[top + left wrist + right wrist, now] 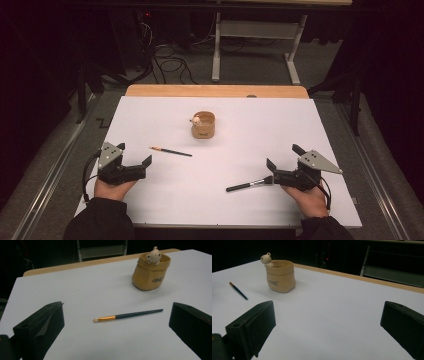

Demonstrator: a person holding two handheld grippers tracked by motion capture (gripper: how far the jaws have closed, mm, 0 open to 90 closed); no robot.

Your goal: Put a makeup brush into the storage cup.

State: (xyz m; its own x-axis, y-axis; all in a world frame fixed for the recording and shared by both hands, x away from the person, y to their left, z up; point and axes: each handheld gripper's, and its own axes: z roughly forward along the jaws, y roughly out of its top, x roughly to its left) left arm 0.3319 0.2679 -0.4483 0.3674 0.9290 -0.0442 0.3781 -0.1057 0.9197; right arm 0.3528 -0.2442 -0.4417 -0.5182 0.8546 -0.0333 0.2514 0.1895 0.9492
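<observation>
- Left gripper [134, 166], near the sheet's front-left corner, has its jaws spread and empty; the thin brush [128, 315] lies flat just ahead of it, so a shallow pinch could roll it away.
- Right gripper [282, 164], jaws spread too, sits toward the front-right edge with a black brush [246, 186] just beside it (likely to get nudged).
- Pot [203, 125] stands mid-sheet, light enough to tip.
- White sheet [240, 210] covers a wooden table [215, 90]; beyond it are a dark room, cables [170, 62] and a frame [255, 30].
</observation>
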